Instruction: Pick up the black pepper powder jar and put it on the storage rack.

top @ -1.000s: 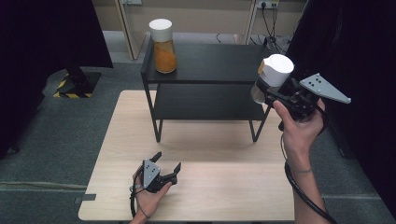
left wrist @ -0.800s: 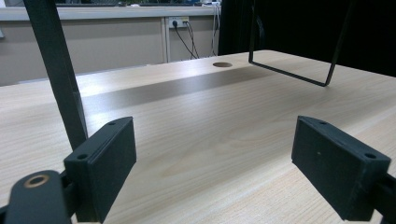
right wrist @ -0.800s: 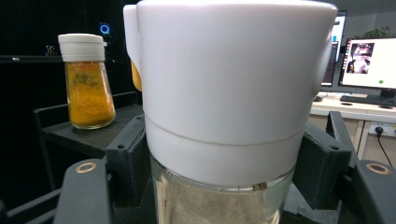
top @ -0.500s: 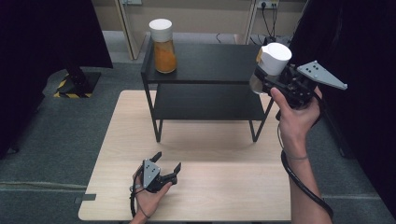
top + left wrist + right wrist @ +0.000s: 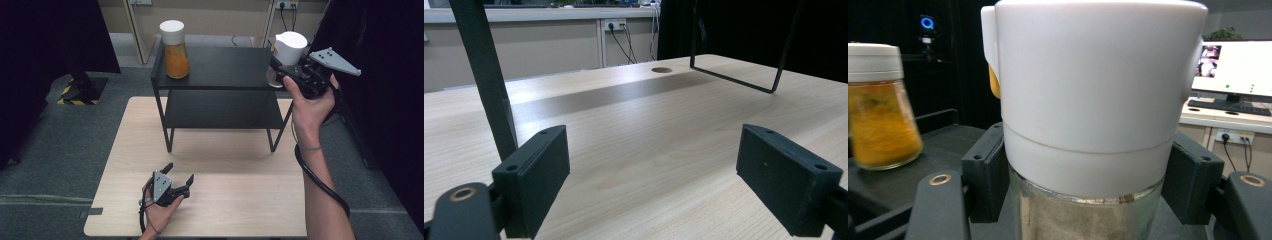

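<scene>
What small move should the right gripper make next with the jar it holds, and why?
Probably lower the white-capped jar onto the shelf. The right gripper clamps it at the shelf's right end, the top is bare there, and the orange jar stands far at the other end.

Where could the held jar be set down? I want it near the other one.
The shelf's top is bare between the orange jar at its left and the white-lidded jar in the right claw at its right edge. The wooden table is bare too, apart from the left claw.
</scene>
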The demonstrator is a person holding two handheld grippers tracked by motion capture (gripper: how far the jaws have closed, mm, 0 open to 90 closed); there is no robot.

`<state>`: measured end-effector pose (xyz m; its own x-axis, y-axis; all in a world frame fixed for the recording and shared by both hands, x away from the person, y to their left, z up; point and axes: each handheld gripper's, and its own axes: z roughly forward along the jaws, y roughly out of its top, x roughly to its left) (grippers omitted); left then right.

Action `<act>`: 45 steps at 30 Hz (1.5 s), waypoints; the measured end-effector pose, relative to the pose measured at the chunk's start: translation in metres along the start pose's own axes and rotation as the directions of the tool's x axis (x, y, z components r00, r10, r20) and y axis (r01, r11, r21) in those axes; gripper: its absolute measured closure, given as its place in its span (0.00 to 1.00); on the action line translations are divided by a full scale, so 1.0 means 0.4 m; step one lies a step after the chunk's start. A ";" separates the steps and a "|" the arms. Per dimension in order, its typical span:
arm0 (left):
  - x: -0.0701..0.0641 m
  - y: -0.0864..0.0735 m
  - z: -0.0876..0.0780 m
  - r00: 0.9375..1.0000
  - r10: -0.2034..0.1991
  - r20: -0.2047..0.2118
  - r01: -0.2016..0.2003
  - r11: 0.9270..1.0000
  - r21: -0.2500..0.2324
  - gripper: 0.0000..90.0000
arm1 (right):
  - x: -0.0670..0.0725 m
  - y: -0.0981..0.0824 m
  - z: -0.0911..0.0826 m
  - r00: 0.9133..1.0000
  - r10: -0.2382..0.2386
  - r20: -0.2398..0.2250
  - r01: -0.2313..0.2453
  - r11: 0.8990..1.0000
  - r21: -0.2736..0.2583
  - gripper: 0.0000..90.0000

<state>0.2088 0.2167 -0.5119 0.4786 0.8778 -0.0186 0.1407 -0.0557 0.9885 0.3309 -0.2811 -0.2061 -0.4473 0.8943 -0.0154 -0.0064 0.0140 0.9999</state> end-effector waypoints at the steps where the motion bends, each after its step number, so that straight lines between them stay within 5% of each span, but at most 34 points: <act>1: 0.000 0.000 0.000 1.000 -0.002 0.000 0.002 1.000 0.000 0.15 | -0.001 0.002 0.007 1.000 0.000 0.005 0.000 1.000 0.002 0.34; 9: 0.001 0.001 0.000 1.000 0.001 0.001 -0.001 1.000 0.002 0.15 | -0.017 0.017 0.054 0.999 0.037 0.027 -0.037 0.999 0.015 0.34; 18: 0.001 0.000 0.000 1.000 0.000 0.001 0.000 1.000 0.001 0.15 | -0.028 0.027 0.091 0.998 0.028 0.059 -0.031 0.998 0.051 0.34; 45: -0.001 0.001 0.001 1.000 0.005 0.002 -0.005 1.000 0.003 0.15 | -0.037 0.026 0.111 0.998 0.020 0.062 -0.025 0.996 0.085 0.34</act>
<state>0.2089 0.2161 -0.5114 0.4807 0.8768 -0.0135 0.1407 -0.0619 0.9881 0.3770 -0.2744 -0.1955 -0.3910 0.9204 0.0046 0.0812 0.0296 0.9963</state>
